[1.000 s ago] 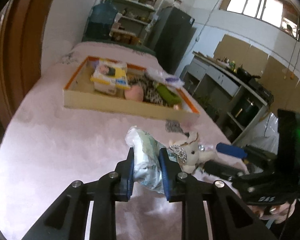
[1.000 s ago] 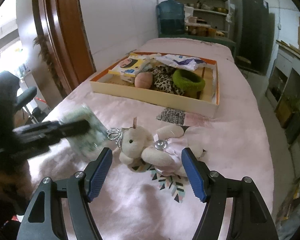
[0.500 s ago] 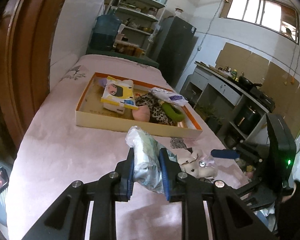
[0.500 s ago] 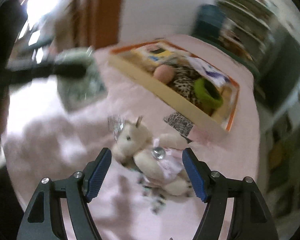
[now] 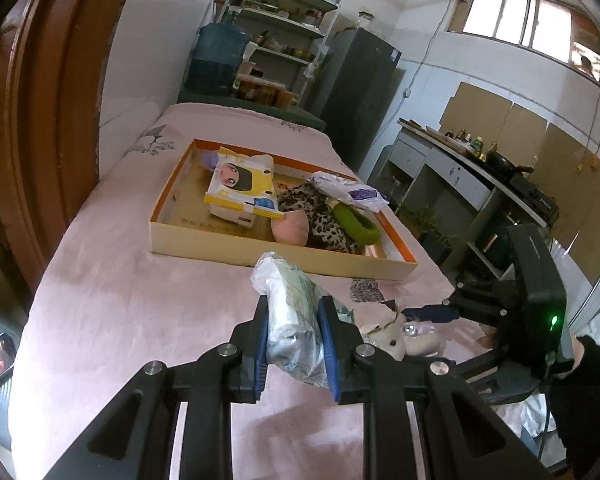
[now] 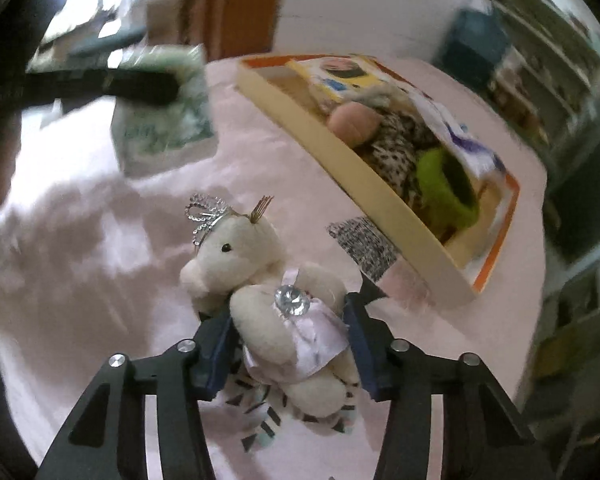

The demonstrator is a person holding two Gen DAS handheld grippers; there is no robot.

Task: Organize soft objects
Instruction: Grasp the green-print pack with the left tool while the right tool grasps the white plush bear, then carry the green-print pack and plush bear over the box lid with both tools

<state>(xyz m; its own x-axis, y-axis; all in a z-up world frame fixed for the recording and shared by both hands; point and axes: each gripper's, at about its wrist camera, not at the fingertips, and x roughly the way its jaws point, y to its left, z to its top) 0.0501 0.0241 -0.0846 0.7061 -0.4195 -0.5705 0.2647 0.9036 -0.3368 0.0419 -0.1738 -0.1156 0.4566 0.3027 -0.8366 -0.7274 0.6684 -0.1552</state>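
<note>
Left wrist view: left gripper (image 5: 294,346) clamped on crinkled plastic packet (image 5: 292,320), held above pink bedspread (image 5: 140,312), on near side of shallow cardboard tray (image 5: 268,250). Tray holds yellow tissue pack (image 5: 242,188), leopard-print cloth (image 5: 320,220), green ring (image 5: 356,222). Right gripper (image 5: 428,314) at plush bear (image 5: 396,340), right of packet.

Right wrist view: right gripper (image 6: 286,346) pads pressed on both sides of plush bear (image 6: 268,280) body, bear lying on bedspread (image 6: 100,240) just in front of tray (image 6: 360,184). Packet (image 6: 160,120) blurred, left of tray.
</note>
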